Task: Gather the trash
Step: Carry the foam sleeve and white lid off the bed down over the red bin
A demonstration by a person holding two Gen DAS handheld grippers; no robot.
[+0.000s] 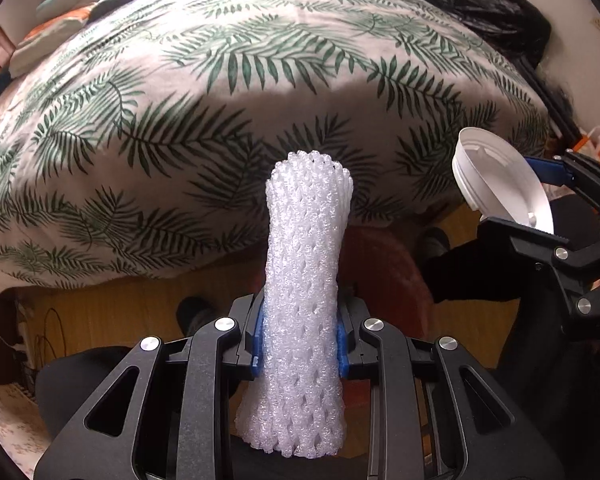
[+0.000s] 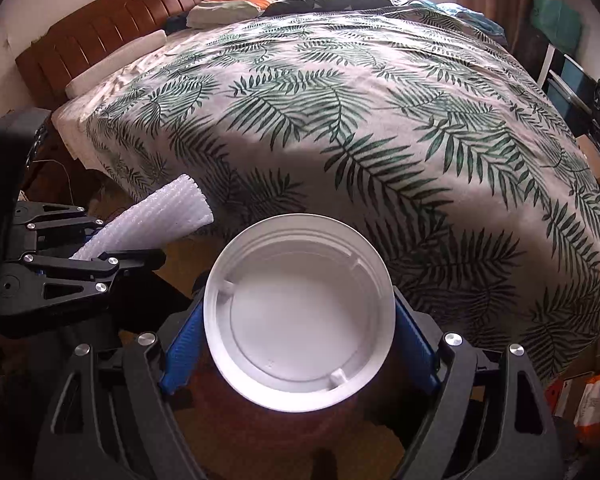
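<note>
**Both grippers loaded, carrying trash down past the bed edge**

My left gripper (image 1: 300, 354) is clamped tight on a white foam net sleeve (image 1: 306, 292), the blue pads pinching it near its lower third so most of its length stands out beyond the jaws. My right gripper (image 2: 298, 354) stands wide, its blue pads pressed against either side of a white round plastic lid (image 2: 298, 320), hollow side facing the camera. In the left wrist view the lid (image 1: 504, 184) shows at the far right, held apart from the sleeve.

Both pieces hang over the near edge of the bed with the fern-print cover (image 2: 340, 120). Below them I see wooden floor and a reddish-brown round shape (image 1: 384, 268), directly under the lid in the right view. I judge it may be the bin, but I cannot tell for certain; its rim is mostly hidden.

To do this step well, I would keep both grips as they are until each piece is squarely over that opening. The sleeve is soft and light, so I expect it to cling to a pad or drift sideways; I would let go low and close to the mouth. The lid is held across its full width by its rim, so a small tilt could make it slip; I would keep it steady and drop the two pieces in one after the other, to keep the grippers from colliding.
</note>
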